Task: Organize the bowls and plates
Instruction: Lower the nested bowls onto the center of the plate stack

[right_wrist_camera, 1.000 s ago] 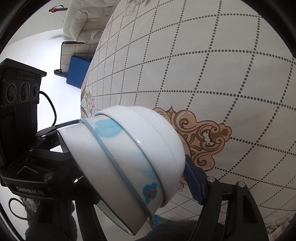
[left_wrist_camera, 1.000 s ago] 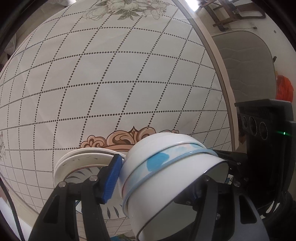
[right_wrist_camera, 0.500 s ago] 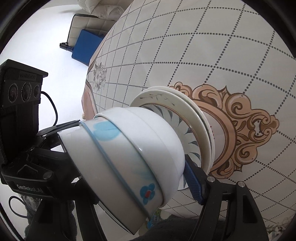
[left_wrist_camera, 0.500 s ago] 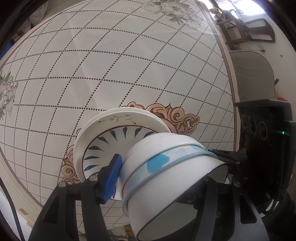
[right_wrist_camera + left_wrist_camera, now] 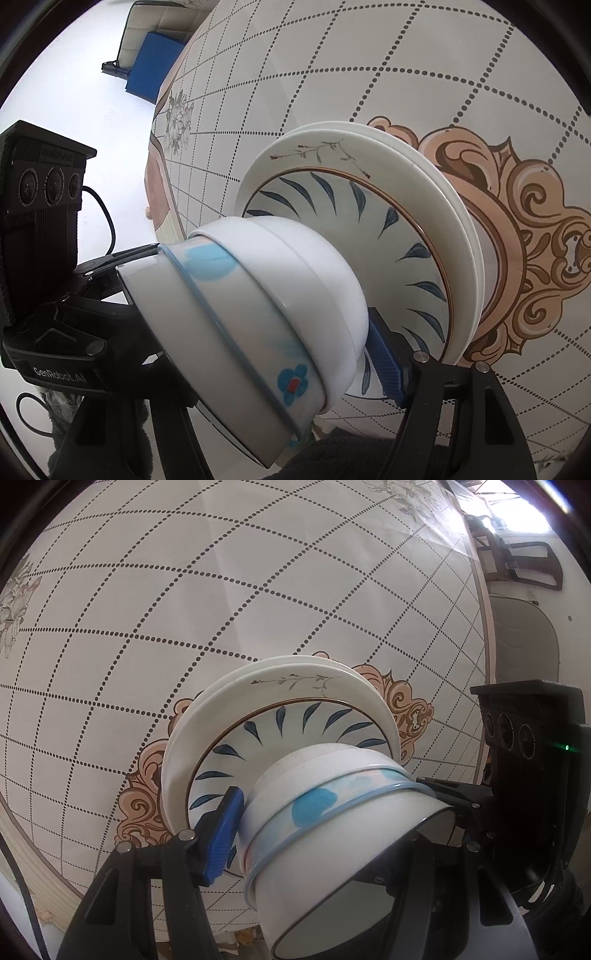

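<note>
The plate stack [image 5: 280,701] has come into view ahead. Both the left hand-held gripper [image 5: 332,834] and right hand-held gripper [image 5: 258,332] clamp the nested bowls [image 5: 266,295] (base forward), apparently just above the plates on the tabletop [image 5: 184,590].

On my left gripper [image 5: 332,834] I see matte black angular finger arms fixed with round silver screws, and a ribbed blue pad [image 5: 223,836] on the finger at lower left of the frame. My right gripper [image 5: 258,354] has the same black arms, silver screws and a blue pad [image 5: 384,363] at lower right. At the left edge sits a black ribbed module with three round lenses [image 5: 50,184], a black cable [image 5: 105,218] looping from it, and white "GenRobot.AI" lettering [image 5: 62,374] beneath.
</note>
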The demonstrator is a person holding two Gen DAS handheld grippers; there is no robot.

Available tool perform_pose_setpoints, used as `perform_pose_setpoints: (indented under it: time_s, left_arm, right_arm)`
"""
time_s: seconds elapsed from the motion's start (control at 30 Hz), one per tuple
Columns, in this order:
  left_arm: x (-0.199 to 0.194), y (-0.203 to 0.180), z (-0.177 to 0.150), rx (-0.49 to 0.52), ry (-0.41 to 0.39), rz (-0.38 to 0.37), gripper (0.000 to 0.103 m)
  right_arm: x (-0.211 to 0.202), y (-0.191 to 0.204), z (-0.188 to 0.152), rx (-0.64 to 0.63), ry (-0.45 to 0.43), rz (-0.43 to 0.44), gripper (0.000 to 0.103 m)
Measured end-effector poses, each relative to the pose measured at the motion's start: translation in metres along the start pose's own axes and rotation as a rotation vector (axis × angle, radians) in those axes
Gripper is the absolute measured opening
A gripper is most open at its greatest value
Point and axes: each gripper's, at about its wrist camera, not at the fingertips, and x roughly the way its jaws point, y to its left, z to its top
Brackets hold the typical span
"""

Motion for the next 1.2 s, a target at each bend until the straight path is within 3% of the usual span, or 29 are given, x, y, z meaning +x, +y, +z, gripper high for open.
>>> perform_pose_setpoints:
  time_s: [1.03,1.2]
  left_arm:
    - [0.020,0.009,0.009,-0.020,0.021,-0.034,0.057]
    - [0.013,0.002,0.004,-0.010,-0.020,0.013,0.057]
  right_arm:
    - [0.027,0.002,0.019,0.059,0.029,-0.045,0.075]
    - [0.028,0.002,0.015,0.060,0.029,-0.058,0.075]
